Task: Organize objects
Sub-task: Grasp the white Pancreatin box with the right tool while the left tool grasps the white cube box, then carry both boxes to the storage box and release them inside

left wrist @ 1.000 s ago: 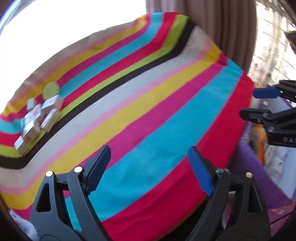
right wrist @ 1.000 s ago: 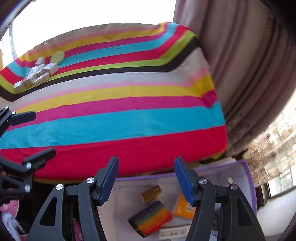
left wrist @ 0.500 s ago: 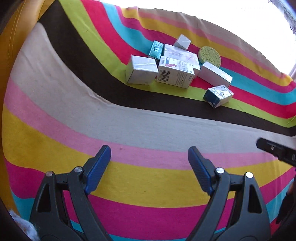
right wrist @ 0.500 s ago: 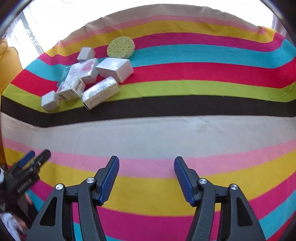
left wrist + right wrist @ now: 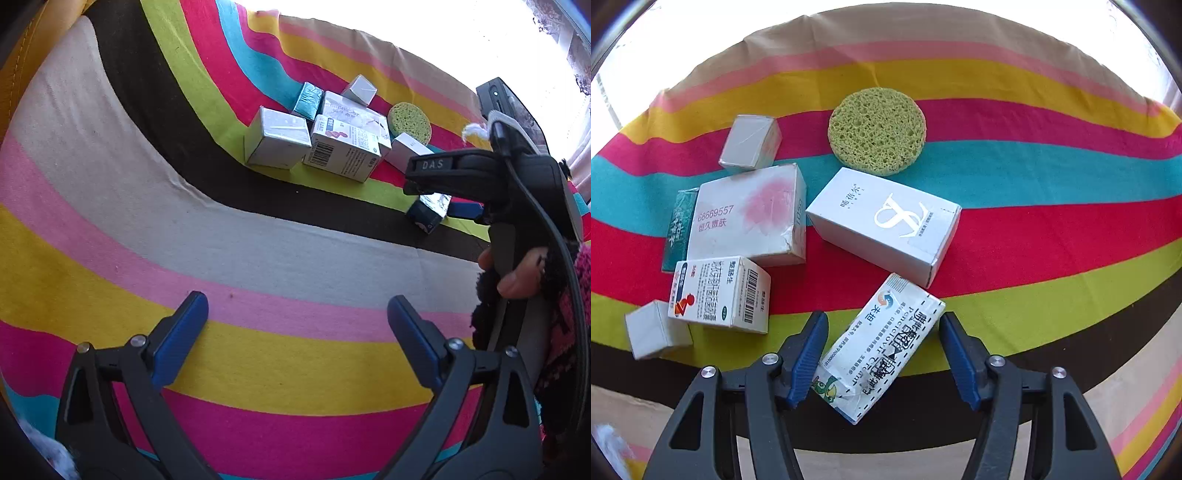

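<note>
My right gripper straddles a slanted white medicine box. The left pad sits against or just beside the box's edge; the right pad stands clear of it, so the jaws are half open and not clamped. The box lies across the green and black stripes of the striped cloth.

My left gripper hangs over the pink and yellow stripes with nothing between its fingers; its jaws have just been opening and stand wide.

Beyond the straddled box, in the right wrist view, lie a barcode box with a small grey box at its left corner, then a silver logo box, a pink-printed box with a teal box against its left side, a small silver box, and farthest, a round green sponge.
</note>
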`<state>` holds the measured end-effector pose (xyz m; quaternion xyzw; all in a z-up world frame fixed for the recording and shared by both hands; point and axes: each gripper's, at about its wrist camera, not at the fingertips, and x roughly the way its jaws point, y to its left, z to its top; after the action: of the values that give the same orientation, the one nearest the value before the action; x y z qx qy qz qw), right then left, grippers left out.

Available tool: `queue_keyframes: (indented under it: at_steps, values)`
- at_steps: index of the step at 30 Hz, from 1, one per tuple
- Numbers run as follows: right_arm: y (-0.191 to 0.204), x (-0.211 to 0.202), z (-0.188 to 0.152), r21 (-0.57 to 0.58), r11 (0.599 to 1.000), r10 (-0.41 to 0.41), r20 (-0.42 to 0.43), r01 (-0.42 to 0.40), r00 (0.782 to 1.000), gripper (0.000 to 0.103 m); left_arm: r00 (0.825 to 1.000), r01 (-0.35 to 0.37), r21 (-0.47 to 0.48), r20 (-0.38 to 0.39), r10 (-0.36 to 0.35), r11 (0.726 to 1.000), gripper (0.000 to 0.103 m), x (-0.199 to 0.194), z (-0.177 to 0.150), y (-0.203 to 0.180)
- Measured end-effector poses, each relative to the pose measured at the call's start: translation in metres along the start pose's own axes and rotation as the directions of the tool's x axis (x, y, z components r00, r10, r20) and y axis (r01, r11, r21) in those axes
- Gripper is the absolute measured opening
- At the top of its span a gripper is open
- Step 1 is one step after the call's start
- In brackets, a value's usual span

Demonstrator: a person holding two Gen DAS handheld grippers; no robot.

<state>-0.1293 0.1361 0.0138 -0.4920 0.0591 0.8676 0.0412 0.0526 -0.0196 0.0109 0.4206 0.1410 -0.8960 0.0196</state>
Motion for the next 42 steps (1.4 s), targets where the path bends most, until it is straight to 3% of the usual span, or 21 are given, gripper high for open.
queue_keyframes:
  at_steps: [1,2,3,4,6,10,15,17,22,26,31,35,38,40,42]
  values:
    - [-0.004,-0.003,-0.003,-0.029,1.000,-0.002,0.008,0.002,1.000,0.059,1.000,0.000,0.001,-0.001,0.000,1.000,0.099,0.001,0.001,0.000]
    - [-0.011,-0.007,-0.007,-0.058,0.998,0.009,0.017,-0.008,1.000,0.044,1.000,-0.001,0.002,-0.001,0.001,1.000,0.099,0.001,0.001,0.000]
    - [-0.019,-0.011,-0.012,-0.080,0.996,0.033,0.023,-0.031,0.999,0.036,1.000,-0.002,0.003,-0.001,0.002,1.000,0.099,0.002,0.001,-0.001]
    - [-0.030,-0.014,-0.017,-0.094,0.994,0.048,0.013,-0.047,0.999,0.035,1.000,-0.003,0.003,-0.001,0.003,1.000,0.099,0.003,0.002,-0.001]
    - [-0.050,-0.018,-0.027,-0.128,0.986,0.110,-0.002,-0.110,0.994,0.035,1.000,-0.003,0.005,-0.002,0.003,1.000,0.100,0.005,0.003,-0.001]
    - [-0.062,-0.020,-0.035,-0.220,0.966,0.144,0.016,-0.137,0.989,0.036,1.000,-0.007,0.011,-0.005,0.007,1.000,0.100,0.006,0.004,-0.002]
    - [-0.047,-0.012,-0.027,-0.269,0.957,0.117,0.024,-0.106,0.993,0.039,1.000,-0.013,0.029,-0.013,0.014,0.999,0.101,0.007,0.005,-0.003]
    - [-0.045,-0.014,-0.030,-0.268,0.959,0.107,0.021,-0.098,0.994,0.035,1.000,-0.019,0.037,-0.017,0.020,0.999,0.101,0.008,0.005,-0.004]
    - [-0.053,-0.034,-0.066,-0.314,0.946,0.105,0.059,-0.081,0.993,0.034,0.999,-0.038,0.060,-0.031,0.040,0.997,0.102,0.011,0.005,-0.008]
    - [-0.062,-0.043,-0.080,-0.307,0.948,0.121,0.092,-0.088,0.988,0.035,0.991,-0.104,0.128,-0.068,0.113,0.986,0.102,0.022,0.011,-0.019]
    - [-0.060,-0.041,-0.079,-0.308,0.946,0.136,0.112,-0.096,0.984,0.035,0.973,-0.216,0.169,-0.047,0.227,0.962,0.102,0.052,0.048,-0.018]
    - [-0.062,-0.045,-0.080,-0.300,0.948,0.148,0.109,-0.110,0.983,0.035,0.968,-0.244,0.147,-0.021,0.250,0.958,0.102,0.080,0.089,-0.013]
    - [-0.063,-0.043,-0.080,-0.293,0.948,0.158,0.107,-0.120,0.982,0.035,0.960,-0.281,0.194,0.033,0.280,0.940,0.102,0.095,0.107,-0.026]
    - [-0.064,-0.044,-0.080,-0.290,0.949,0.163,0.106,-0.126,0.981,0.035,0.949,-0.313,0.209,0.042,0.311,0.927,0.097,0.102,0.111,-0.032]
    - [-0.065,-0.044,-0.081,-0.287,0.949,0.169,0.105,-0.133,0.980,0.035,0.940,-0.341,0.175,0.050,0.337,0.924,0.054,0.100,0.108,-0.028]
